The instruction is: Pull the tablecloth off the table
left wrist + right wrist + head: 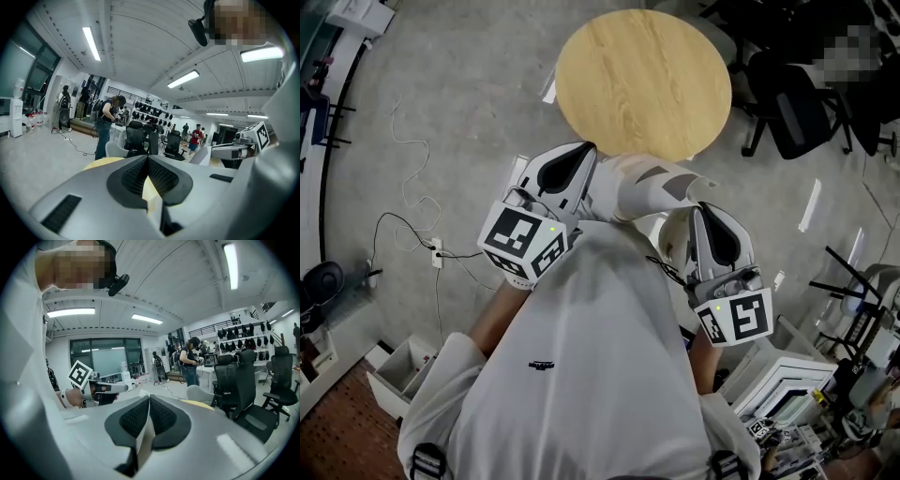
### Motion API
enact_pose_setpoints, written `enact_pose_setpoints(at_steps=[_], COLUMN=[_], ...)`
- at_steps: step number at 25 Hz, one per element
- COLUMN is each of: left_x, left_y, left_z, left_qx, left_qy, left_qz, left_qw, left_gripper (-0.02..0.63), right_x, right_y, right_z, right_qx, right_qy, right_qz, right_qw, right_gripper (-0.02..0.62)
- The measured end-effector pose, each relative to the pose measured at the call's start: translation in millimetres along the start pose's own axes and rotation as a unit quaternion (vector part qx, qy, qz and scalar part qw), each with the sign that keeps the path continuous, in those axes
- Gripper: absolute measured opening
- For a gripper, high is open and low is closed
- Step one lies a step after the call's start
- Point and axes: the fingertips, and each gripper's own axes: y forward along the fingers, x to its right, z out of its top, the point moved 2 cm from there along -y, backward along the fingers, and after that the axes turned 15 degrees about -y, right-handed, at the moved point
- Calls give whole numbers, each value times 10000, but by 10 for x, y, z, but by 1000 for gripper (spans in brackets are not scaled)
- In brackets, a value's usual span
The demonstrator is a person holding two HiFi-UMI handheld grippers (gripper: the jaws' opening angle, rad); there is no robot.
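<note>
Pinching the tablecloth (649,190) with left tongs (585,157) and right tongs (702,212), you held it strung between them beside the near edge of the bare counter (643,84), left nearer.

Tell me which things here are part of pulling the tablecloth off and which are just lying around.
Part of the job:
- tablecloth, bunched between the grippers
- round wooden table, top bare
- left gripper and right gripper, each shut on the tablecloth

Just lying about:
- black office chair
- power strip with cables on the floor
</note>
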Motion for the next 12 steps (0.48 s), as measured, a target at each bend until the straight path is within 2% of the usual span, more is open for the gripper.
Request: enact_pose_setpoints(at_steps=[12], left_x=[-83], left_y=[19], left_z=[-16], left_qx=[-59], left_qy=[-96], left_qz=[1], left_qw=[9999], left_gripper=[6], right_x=[29], right_y=[31], right_z=[167], right_qx=[62], right_qy=[-68], right_qz=[31], right_qw=[10000], right_gripper=[12])
